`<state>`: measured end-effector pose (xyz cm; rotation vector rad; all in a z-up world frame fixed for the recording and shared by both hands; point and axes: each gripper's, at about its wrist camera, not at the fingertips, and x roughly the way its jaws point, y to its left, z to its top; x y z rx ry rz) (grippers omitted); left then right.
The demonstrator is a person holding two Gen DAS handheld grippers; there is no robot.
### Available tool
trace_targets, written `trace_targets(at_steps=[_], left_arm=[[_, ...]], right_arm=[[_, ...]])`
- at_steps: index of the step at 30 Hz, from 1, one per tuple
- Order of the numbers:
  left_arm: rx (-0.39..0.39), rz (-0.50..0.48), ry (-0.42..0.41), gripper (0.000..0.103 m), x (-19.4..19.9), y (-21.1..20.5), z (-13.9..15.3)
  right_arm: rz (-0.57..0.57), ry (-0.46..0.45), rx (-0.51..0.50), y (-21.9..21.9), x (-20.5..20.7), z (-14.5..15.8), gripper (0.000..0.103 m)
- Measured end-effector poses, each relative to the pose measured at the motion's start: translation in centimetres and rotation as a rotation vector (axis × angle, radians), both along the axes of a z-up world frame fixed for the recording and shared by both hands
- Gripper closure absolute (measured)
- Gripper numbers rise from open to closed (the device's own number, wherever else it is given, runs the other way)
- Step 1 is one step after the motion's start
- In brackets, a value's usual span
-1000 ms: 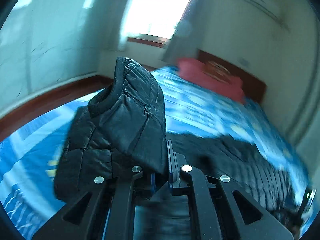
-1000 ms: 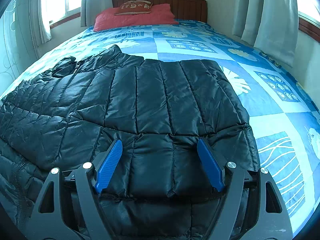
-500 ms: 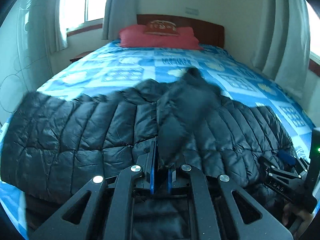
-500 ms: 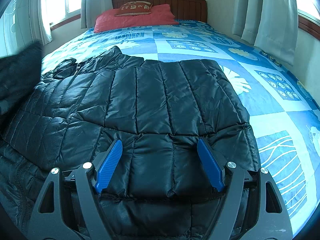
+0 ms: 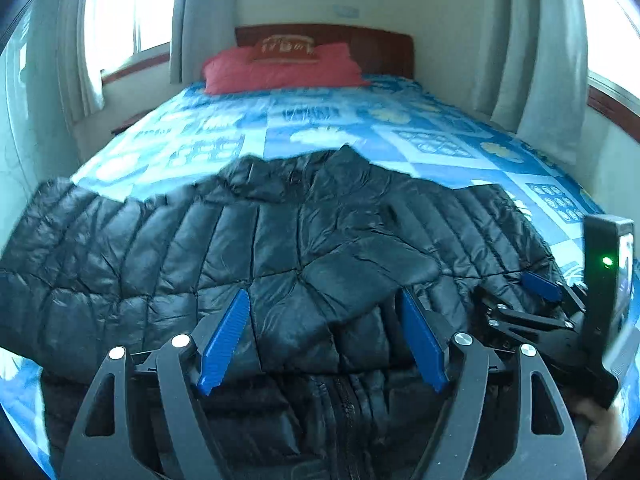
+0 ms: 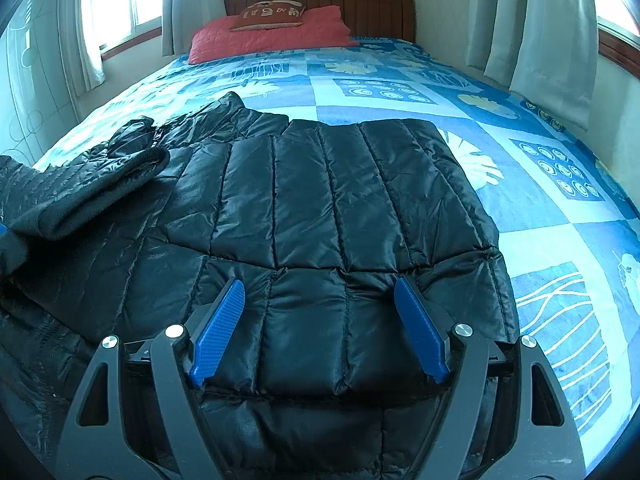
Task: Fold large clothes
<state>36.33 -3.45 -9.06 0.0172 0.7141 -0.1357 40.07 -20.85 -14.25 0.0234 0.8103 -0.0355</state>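
A black quilted puffer jacket (image 5: pixel 248 248) lies spread across the near end of a blue patterned bed (image 5: pixel 320 120). One sleeve (image 5: pixel 360 272) lies folded over its middle. My left gripper (image 5: pixel 324 320) is open and empty, its blue pads (image 5: pixel 224 336) just above the jacket near the zipper. My right gripper (image 6: pixel 320 312) is open and empty over the jacket's right panel (image 6: pixel 328 200). The folded sleeve shows at the left of the right wrist view (image 6: pixel 84 188). The right gripper also shows at the right of the left wrist view (image 5: pixel 540 292).
Red pillows (image 6: pixel 272 32) lie against a wooden headboard (image 6: pixel 368 8) at the far end. Curtained windows stand on the left (image 6: pixel 120 12) and right (image 6: pixel 552 40). Blue bedspread (image 6: pixel 552 200) shows to the right of the jacket.
My left gripper carried the sleeve across over the jacket, laid it down and opened, letting it go. My right gripper has stayed open and still.
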Motion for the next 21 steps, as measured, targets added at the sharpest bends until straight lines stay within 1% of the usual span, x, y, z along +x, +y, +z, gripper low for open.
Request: trace_targets(at_steps=[2, 3, 7, 10, 12, 13, 17, 18, 19, 20, 21], left_arm=[[0.006, -0.013, -0.001, 0.029, -0.6, 0.1, 0.6], [0.001, -0.02, -0.007, 0.029, -1.0, 0.4, 1.0], [0.002, -0.02, -0.035, 0.029, -2.7, 2.2, 2.2], [0.009, 0.015, -0.064, 0.029, -4.5, 5.1, 2.9], [0.017, 0.053, -0.084, 0.029, -5.6, 7.6, 3.2], [0.022, 0.078, -0.092, 0.029, -6.1, 9.1, 3.3], [0.037, 0.162, -0.094, 0.029, -7.0, 13.9, 3.2], [0.032, 0.179, -0.092, 0.029, -7.2, 14.9, 3.2], [0.022, 0.198, -0.089, 0.029, -7.3, 16.1, 3.2], [0.012, 0.211, -0.088, 0.029, -7.5, 17.1, 3.3], [0.001, 0.224, -0.089, 0.029, -7.7, 18.0, 3.4]], right_arm=[[-0.015, -0.005, 0.008, 0.0, -0.5, 0.8, 0.026], [-0.026, -0.013, 0.032, -0.1, -1.0, 1.5, 0.026], [0.005, -0.052, 0.16, 1.0, -2.2, 4.2, 0.026], [0.053, -0.043, 0.249, 3.1, -1.5, 5.2, 0.026], [0.086, 0.0, 0.307, 5.0, -0.1, 4.9, 0.026], [0.094, 0.018, 0.32, 5.9, 0.6, 4.5, 0.026], [0.105, 0.095, 0.306, 9.5, 2.8, 2.4, 0.026], [0.108, 0.105, 0.297, 10.1, 3.0, 2.2, 0.038], [0.115, 0.114, 0.273, 10.8, 3.1, 1.9, 0.053], [0.117, 0.116, 0.257, 11.1, 3.1, 2.0, 0.074], [0.127, 0.095, 0.262, 11.2, 2.8, 2.5, 0.08]])
